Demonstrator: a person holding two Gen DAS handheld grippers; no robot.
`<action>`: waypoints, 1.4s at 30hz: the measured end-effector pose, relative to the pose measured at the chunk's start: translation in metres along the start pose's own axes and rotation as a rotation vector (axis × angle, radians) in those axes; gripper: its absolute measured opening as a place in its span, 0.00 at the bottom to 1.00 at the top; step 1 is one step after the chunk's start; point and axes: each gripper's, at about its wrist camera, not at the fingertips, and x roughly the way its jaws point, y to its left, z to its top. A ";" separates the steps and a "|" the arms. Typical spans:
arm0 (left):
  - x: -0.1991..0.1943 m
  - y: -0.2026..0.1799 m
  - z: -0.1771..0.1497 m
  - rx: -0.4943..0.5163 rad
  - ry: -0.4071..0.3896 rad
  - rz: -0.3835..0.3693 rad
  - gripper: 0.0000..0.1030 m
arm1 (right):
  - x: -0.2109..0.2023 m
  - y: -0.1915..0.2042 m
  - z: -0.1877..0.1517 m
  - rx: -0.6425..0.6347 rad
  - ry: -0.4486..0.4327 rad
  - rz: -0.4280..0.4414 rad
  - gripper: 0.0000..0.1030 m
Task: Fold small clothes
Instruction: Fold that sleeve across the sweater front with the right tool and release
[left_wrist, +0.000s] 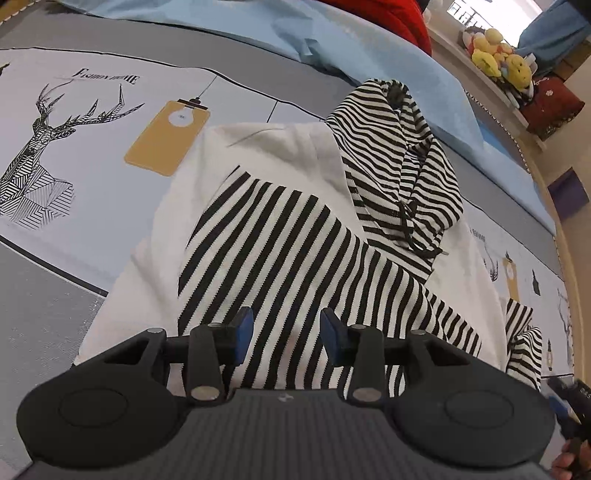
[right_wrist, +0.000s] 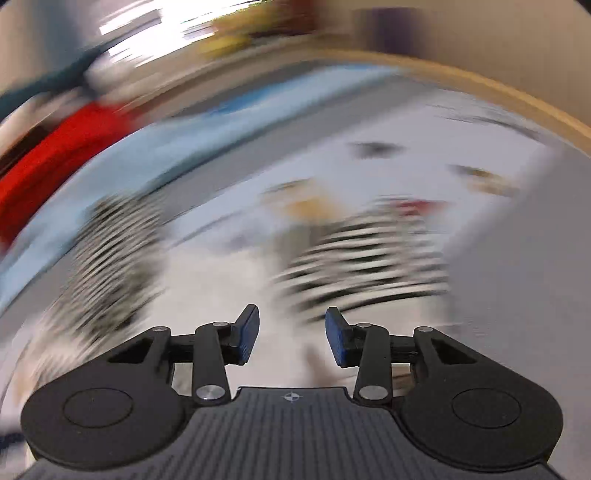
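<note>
Left gripper (left_wrist: 286, 328): fingers apart, nothing clamped — poised over the striped sleeve (left_wrist: 273, 258).
Right gripper (right_wrist: 291, 332): fingers apart, empty — view smeared.
Hoodie (left_wrist: 399, 166): spread on the printed bedsheet (left_wrist: 92, 155).

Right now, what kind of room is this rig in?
Most likely a bedroom. The striped clothes lie on a bed with a printed deer sheet and a blue blanket, and stuffed toys sit on a ledge by the window.
</note>
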 end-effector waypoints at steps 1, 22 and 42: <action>0.001 -0.001 0.000 -0.001 0.001 0.005 0.43 | 0.002 -0.016 0.005 0.059 -0.002 -0.052 0.42; 0.004 -0.007 -0.002 0.007 0.004 0.003 0.43 | -0.009 -0.022 0.004 0.111 0.001 0.004 0.03; 0.011 0.015 -0.001 -0.073 0.090 -0.077 0.51 | -0.024 0.094 -0.029 -0.199 0.132 0.543 0.38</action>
